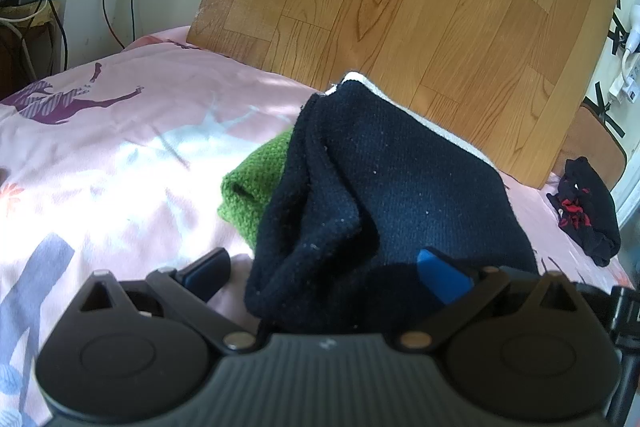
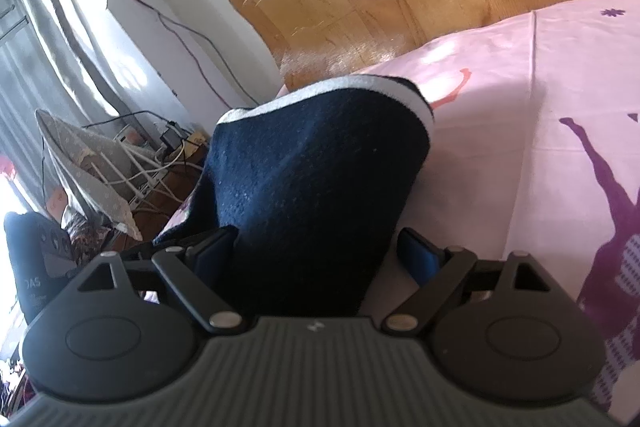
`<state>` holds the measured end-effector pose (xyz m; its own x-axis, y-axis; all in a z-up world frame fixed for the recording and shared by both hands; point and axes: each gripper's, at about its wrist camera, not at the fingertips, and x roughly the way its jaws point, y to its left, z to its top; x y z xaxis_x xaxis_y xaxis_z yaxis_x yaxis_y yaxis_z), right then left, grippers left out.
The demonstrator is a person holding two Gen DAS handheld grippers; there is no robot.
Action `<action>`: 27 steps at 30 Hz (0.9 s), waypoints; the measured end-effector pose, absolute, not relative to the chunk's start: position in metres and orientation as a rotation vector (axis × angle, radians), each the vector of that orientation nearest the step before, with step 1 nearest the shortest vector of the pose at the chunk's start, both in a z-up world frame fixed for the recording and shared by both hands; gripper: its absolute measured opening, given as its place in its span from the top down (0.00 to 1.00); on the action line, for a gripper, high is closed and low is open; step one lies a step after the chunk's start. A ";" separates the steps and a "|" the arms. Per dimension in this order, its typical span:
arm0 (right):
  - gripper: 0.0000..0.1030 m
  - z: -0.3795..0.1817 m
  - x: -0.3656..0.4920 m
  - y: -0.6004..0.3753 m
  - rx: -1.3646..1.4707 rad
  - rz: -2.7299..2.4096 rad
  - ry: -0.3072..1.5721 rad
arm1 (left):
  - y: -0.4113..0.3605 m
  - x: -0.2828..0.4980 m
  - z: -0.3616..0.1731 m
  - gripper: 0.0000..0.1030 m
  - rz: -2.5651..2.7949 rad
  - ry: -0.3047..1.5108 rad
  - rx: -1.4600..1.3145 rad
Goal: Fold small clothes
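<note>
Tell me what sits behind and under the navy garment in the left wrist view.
A green knitted piece pokes out from behind the navy garment on its left, lying on the pink bedsheet. How far it extends underneath is hidden.

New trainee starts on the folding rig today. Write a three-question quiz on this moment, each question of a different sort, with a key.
1. True or false: the green knit item lies on top of the navy garment.
2. Multiple choice: the black and red garment lies on A) the wooden board, B) the pink bedsheet, C) a chair.
3. Fill in: the edge trim on the navy garment is ____.

Key
1. False: it lies partly under the navy garment, which sits between the open jaws of the left gripper and the right gripper.
2. B
3. white
</note>
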<state>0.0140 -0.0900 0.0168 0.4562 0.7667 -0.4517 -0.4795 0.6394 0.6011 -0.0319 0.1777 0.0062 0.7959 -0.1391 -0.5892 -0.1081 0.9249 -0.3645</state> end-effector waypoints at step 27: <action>0.40 0.084 0.038 -0.022 0.157 0.859 0.556 | 0.228 -0.005 0.072 0.49 -0.043 0.443 -0.469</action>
